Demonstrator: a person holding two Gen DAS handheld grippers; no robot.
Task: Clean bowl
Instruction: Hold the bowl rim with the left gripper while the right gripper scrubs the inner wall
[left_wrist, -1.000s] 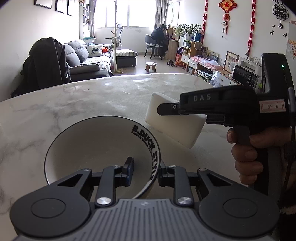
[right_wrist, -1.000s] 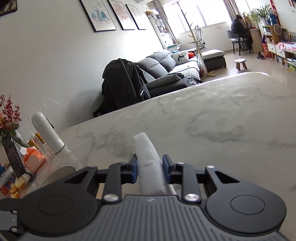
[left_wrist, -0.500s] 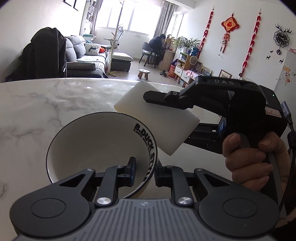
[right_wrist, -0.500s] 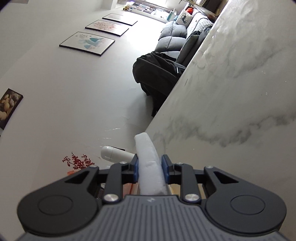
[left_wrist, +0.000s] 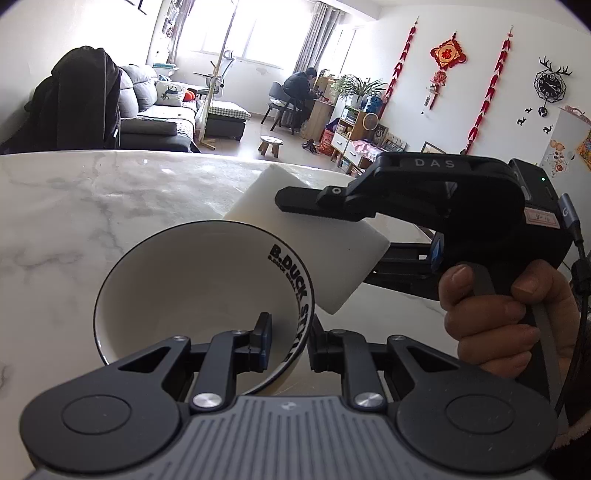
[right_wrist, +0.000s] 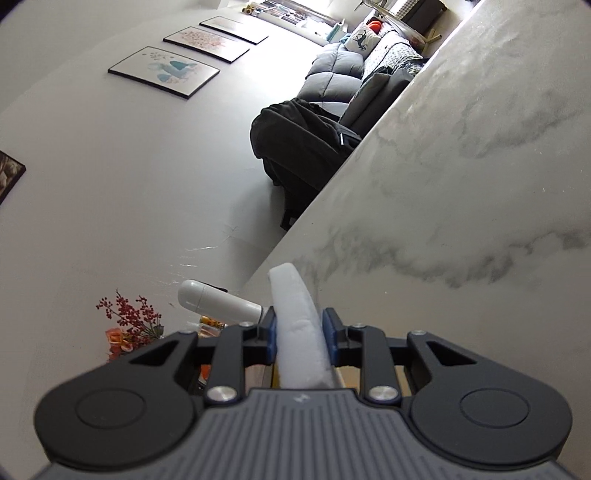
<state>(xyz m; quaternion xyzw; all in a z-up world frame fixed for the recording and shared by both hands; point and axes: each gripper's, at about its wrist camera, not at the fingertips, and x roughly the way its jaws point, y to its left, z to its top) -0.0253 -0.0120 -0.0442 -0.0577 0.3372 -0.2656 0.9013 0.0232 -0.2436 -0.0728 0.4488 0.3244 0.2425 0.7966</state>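
- The marble table (left_wrist: 74, 229) filled most of the left wrist view, white with grey veins; in the right wrist view the same table (right_wrist: 480, 184) ran steeply tilted across the picture.
- Beyond the table's far edge a grey sofa (left_wrist: 155, 110) stood with a black coat (left_wrist: 81, 99) draped over a chair back beside it.
- A person (left_wrist: 301, 88) sat at a desk at the far end of the room, too small to tell more.
- The right gripper (left_wrist: 291, 201) reached in from the right side of the left wrist view, gripped by a hand (left_wrist: 498, 314) around its handle.
- The bowl (left_wrist: 192, 295), white with a dark rim and black lettering near its edge, sat tilted above the table, its opening facing the camera.
- The left gripper (left_wrist: 290, 343) was clamped on the bowl's near rim, one pad inside the bowl and one outside.
- The sponge (left_wrist: 314, 243), a white rectangular block, hung just beyond the bowl's right rim; I could not tell whether they touched.
- In the right wrist view the right gripper (right_wrist: 300, 330) pinched the sponge (right_wrist: 299, 332) edge-on between its blue pads.
- A white flask (right_wrist: 218, 301) and red berries (right_wrist: 129, 314) lay off to the left of that gripper.
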